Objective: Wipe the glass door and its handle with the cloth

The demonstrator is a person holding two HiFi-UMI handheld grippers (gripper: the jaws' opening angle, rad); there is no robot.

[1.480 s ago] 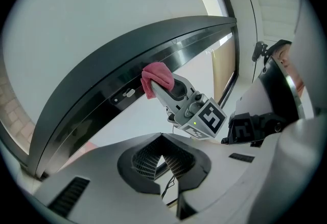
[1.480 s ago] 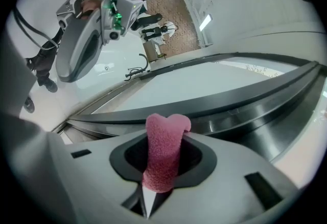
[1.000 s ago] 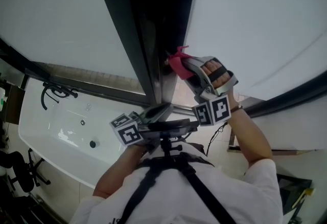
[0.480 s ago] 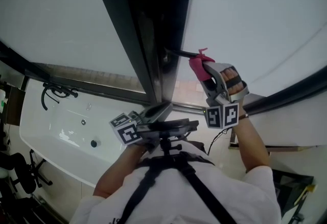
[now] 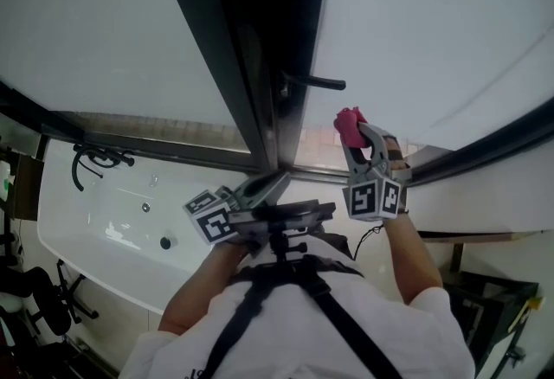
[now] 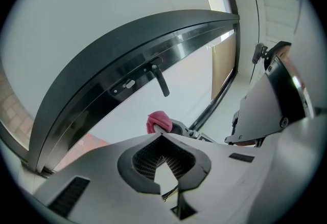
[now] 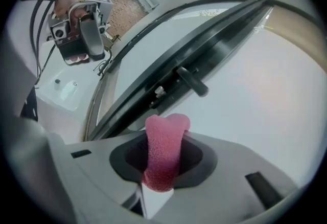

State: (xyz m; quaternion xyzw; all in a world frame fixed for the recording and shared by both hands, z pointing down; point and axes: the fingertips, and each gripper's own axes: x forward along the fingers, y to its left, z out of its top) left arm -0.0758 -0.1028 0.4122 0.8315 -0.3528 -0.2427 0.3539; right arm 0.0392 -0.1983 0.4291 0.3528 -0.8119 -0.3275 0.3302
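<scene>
With the right hand-held gripper [image 7: 163, 152] clamped on the pink cloth [image 7: 164, 141] near the handle [image 7: 192, 81] at the edge of the glass door [image 5: 433, 31], press the cloth onto the handle and stroke along its length, holding the empty left hand-held gripper [image 6: 162, 138], jaws together, clear.

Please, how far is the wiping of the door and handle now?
Done, it seems: the handle, which the pink cloth touched a second ago. In hand: the right claw grips the cloth, now apart from the handle; the left claw is shut, empty. Left: probably the glass door.
</scene>
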